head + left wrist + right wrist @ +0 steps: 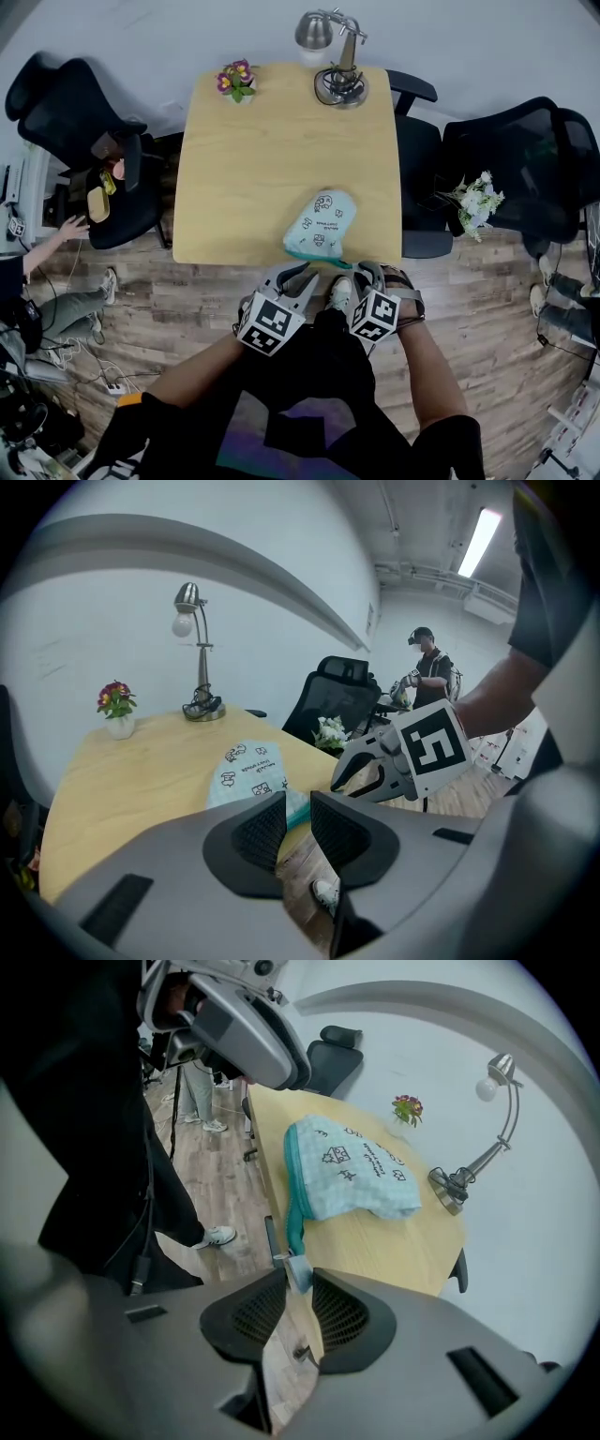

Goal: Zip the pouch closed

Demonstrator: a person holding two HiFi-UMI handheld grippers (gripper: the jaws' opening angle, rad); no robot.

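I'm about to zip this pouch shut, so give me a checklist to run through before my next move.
1. Pouch lies flat on the table, by its near edge: ok.
2. Right gripper jaws apart: ok.
3. Pale zipper tab at right gripper's jaw tips, gripped: not ok, not yet pinched.
4. Left gripper jaws apart, pouch edge ahead of them: ok.
5. Zipper open or closed: cannot tell.
6. Lamp and flowerpot clear of pouch: ok.

Office: swivel chairs (80, 127), desk lamp (341, 58), wood table (281, 141).

Soft cloth pouch (322, 225), matt wooden table (262, 159), shiny metal lamp (347, 56)
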